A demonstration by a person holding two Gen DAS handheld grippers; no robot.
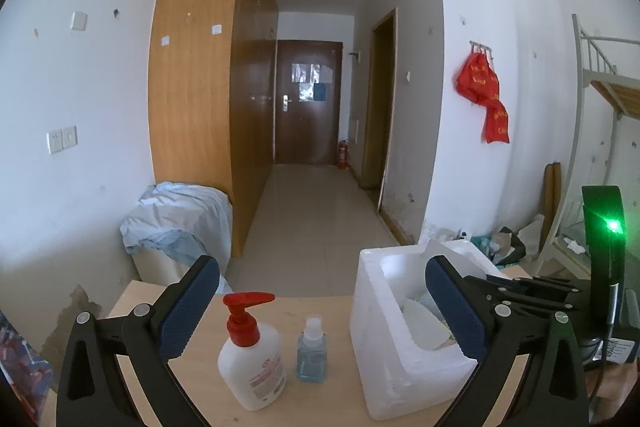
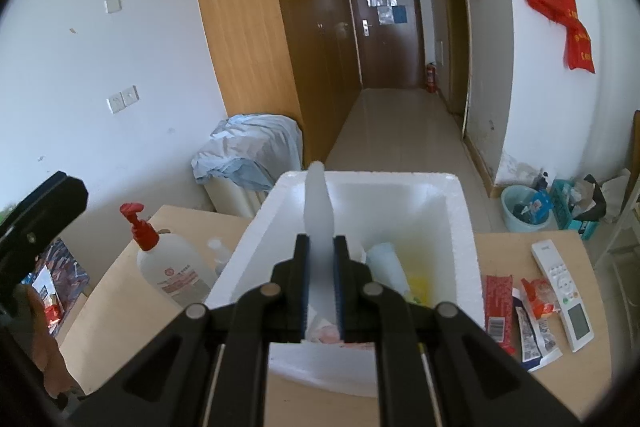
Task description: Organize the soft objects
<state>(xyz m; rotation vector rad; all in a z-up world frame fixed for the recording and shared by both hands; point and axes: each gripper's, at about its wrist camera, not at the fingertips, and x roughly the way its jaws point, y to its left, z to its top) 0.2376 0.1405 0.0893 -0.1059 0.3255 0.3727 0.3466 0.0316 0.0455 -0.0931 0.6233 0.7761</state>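
My right gripper [image 2: 322,247] is shut on a white soft tube [image 2: 318,203] and holds it upright over the white foam box [image 2: 460,227]. The box holds a pale blue tube [image 2: 386,263] and a yellow item [image 2: 418,285]. In the left wrist view the foam box [image 1: 384,359] sits at the right of the wooden table [image 1: 320,403]. My left gripper [image 1: 320,307] is open and empty above a red-pump lotion bottle [image 1: 252,359] and a small blue sanitizer bottle [image 1: 311,355]. The right gripper [image 1: 540,287] shows behind the box.
Several sachets [image 2: 520,311] and a white remote [image 2: 562,287] lie right of the box. A cloth-covered unit [image 1: 180,223] stands beyond the table by a wooden wardrobe [image 1: 208,75]. A blue bucket [image 2: 524,207] and clutter sit on the floor at the right.
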